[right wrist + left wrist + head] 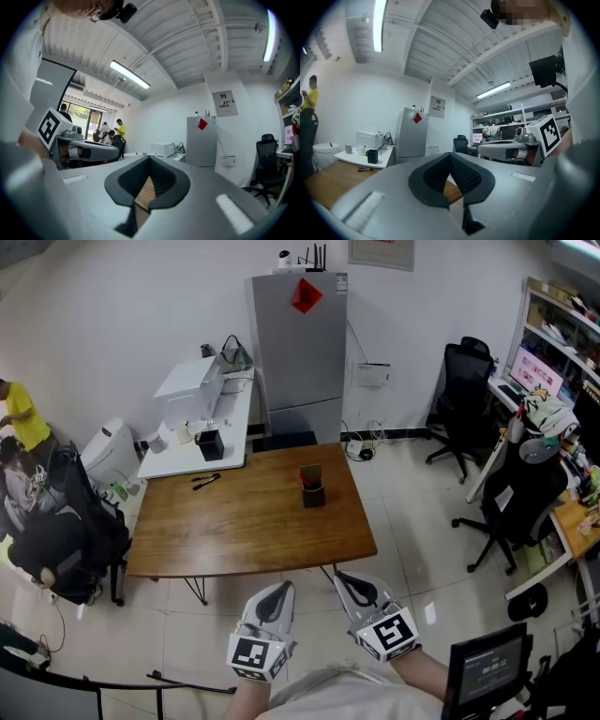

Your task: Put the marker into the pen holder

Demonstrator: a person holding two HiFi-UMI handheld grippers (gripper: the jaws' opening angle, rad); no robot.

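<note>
The marker (206,481), lying at the wooden table's (253,540) far left, well apart from the pen holder (313,493) (something upright seems already stood in it), is judged light, stiff and smooth, best pinched mid-barrel; both the left gripper (278,589) and right gripper (349,579) are held closed, empty.

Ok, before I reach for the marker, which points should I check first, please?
1. Marker in sight on the table: ok, it lies near the far left corner, apart from the holder.
2. Pen holder upright: ok.
3. Left gripper empty: ok.
4. Right gripper empty: ok.
5. Jaws apart for a grasp: not ok, both pairs are together.
6. Free room inside the holder: cannot tell.
</note>
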